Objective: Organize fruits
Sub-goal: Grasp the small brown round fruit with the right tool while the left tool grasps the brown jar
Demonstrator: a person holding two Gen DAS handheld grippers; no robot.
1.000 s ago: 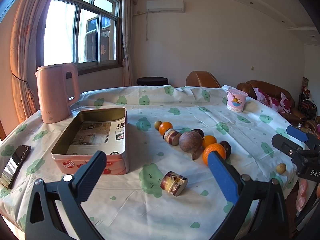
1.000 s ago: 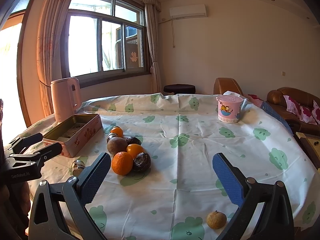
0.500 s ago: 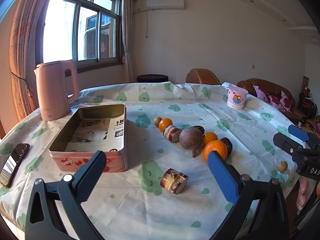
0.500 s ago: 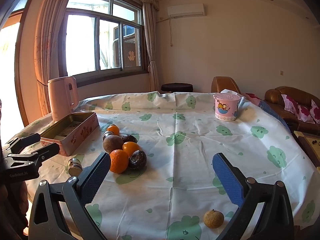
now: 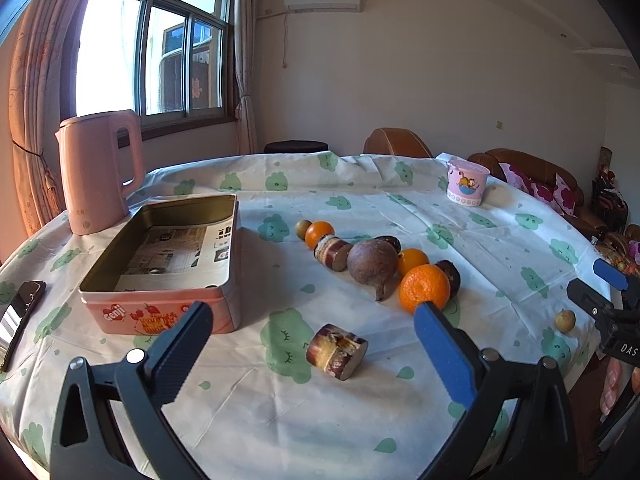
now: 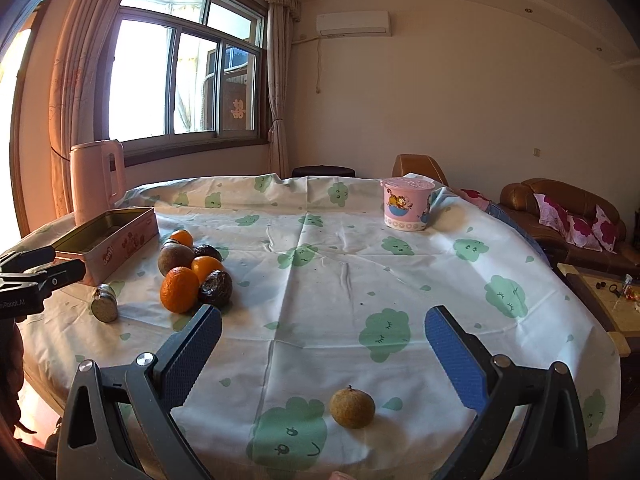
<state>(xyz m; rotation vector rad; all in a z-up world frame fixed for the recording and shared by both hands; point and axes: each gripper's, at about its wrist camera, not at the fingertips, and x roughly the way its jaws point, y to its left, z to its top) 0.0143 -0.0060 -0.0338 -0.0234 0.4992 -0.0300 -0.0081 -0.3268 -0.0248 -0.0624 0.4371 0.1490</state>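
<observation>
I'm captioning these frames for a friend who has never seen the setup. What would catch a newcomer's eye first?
Probably the cluster of fruit mid-table, led by the bright big orange beside a brown round fruit. Next, the open pink tin at the left, with a pink kettle behind it. In the right wrist view, a lone small brownish fruit lies near the table edge, between the open right gripper fingers.

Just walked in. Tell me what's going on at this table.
A person holds a hand-held gripper in each hand, sorting fruit. Both the left hand-held gripper and the right hand-held gripper are open and hold nothing. The tin has only paper inside, no fruit. The oranges and other fruit sit clustered on the tablecloth. A cut stalk piece lies just ahead of the left one, and a small brown fruit just ahead of the right.
</observation>
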